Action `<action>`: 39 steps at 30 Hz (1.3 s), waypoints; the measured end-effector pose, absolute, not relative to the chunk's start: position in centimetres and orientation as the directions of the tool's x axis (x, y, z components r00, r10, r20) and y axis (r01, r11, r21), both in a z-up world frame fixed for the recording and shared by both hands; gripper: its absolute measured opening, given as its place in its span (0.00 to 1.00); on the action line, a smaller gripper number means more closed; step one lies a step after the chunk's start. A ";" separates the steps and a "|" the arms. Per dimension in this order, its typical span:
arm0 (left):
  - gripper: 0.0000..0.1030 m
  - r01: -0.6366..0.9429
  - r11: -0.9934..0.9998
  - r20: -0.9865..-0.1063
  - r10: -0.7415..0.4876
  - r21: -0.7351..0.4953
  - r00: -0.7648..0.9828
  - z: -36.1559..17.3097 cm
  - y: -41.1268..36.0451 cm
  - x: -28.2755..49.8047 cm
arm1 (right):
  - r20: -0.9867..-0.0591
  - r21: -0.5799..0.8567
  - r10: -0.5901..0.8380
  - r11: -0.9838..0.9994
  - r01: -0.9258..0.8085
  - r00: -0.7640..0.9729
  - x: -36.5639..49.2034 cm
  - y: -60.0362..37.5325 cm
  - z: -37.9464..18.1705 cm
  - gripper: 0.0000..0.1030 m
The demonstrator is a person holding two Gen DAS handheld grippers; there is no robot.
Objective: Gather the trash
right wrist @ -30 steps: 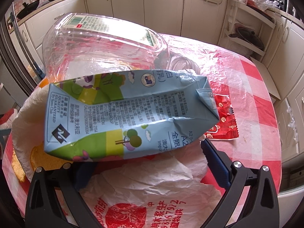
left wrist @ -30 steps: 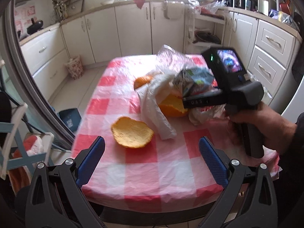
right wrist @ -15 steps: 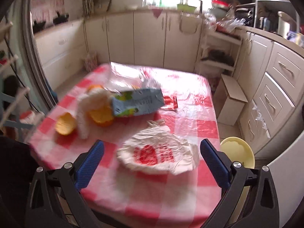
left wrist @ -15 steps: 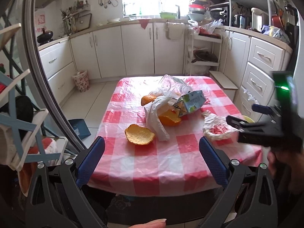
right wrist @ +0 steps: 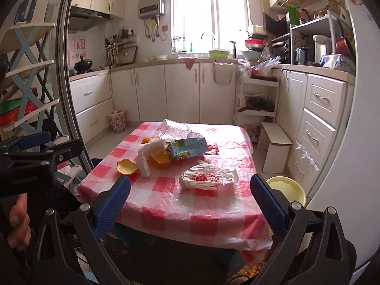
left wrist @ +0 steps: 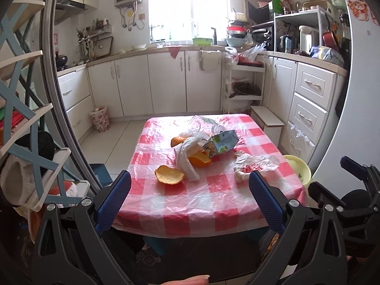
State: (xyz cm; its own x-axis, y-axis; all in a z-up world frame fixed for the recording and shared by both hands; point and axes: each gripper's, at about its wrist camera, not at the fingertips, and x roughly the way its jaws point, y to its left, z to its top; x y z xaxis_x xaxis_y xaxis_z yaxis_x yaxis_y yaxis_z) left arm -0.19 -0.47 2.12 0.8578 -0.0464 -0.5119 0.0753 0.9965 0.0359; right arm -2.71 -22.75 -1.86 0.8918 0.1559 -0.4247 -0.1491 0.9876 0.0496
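Checked table [left wrist: 190, 204] near edge bare | left tool [left wrist: 190, 199] released | right tool [right wrist: 190, 201] released

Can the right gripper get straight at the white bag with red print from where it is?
Probably yes: the right gripper is open and empty, and the white bag lies alone on the near checked table, nothing between them.

Daylight floods in from the far window [left wrist: 187, 7], which is blown out to white in both views. Glare lies on the plastic cloth of the desk [right wrist: 220, 140]. The room is bright and sharp at centre; fisheye bending curves the door frame [left wrist: 59, 99] left, and corners fall dark.
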 end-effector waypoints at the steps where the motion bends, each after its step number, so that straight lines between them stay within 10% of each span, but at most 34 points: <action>1: 0.92 0.078 0.996 -0.506 -0.049 0.037 0.861 2.3 -0.6 -0.6 | -0.418 0.050 0.152 0.988 -0.145 0.896 -2.8 -22.8 -1.9 0.94; 39: 0.92 0.083 0.996 -0.491 -0.052 0.042 0.870 3.2 -0.9 -2.8 | -0.373 0.063 0.208 0.978 -0.199 0.904 -5.0 -21.5 -1.1 0.94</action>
